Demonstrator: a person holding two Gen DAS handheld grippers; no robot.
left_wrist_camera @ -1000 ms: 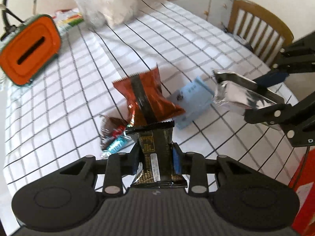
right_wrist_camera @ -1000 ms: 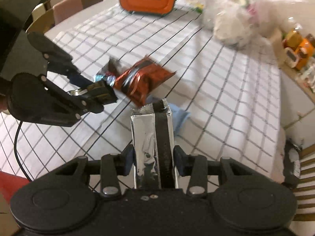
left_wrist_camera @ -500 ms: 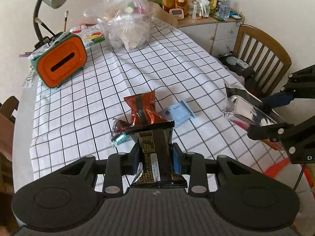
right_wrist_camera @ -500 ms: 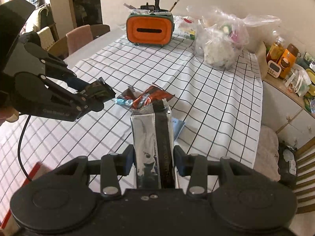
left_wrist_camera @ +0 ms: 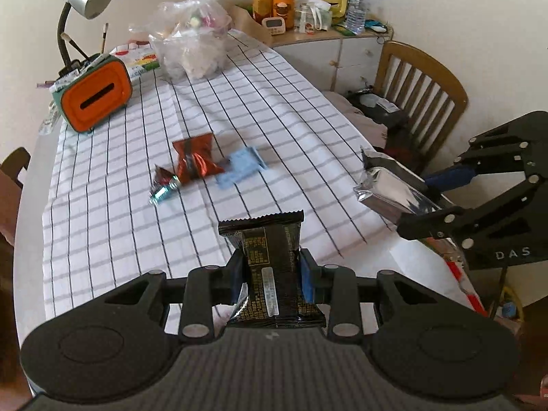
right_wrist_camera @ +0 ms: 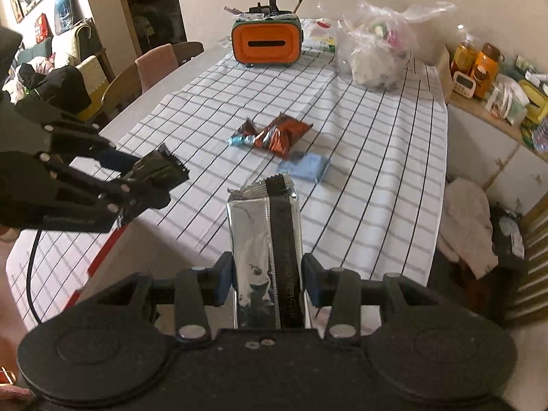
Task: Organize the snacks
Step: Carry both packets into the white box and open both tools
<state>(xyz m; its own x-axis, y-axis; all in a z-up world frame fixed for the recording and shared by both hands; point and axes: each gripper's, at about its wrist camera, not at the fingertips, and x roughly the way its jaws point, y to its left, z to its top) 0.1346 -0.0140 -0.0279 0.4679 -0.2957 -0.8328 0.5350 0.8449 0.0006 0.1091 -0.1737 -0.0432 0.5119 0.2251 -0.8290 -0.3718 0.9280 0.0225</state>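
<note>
A black packet [left_wrist_camera: 270,274] is clamped in the left gripper [left_wrist_camera: 271,279] and a silver packet [right_wrist_camera: 265,260] in the right gripper [right_wrist_camera: 267,282], both carried above the counter [left_wrist_camera: 137,239], presumably awaiting a drop-off spot.

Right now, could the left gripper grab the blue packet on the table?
Probably not yet: the left gripper is shut on the black snack packet. Nothing lies over the blue packet, though.
</note>
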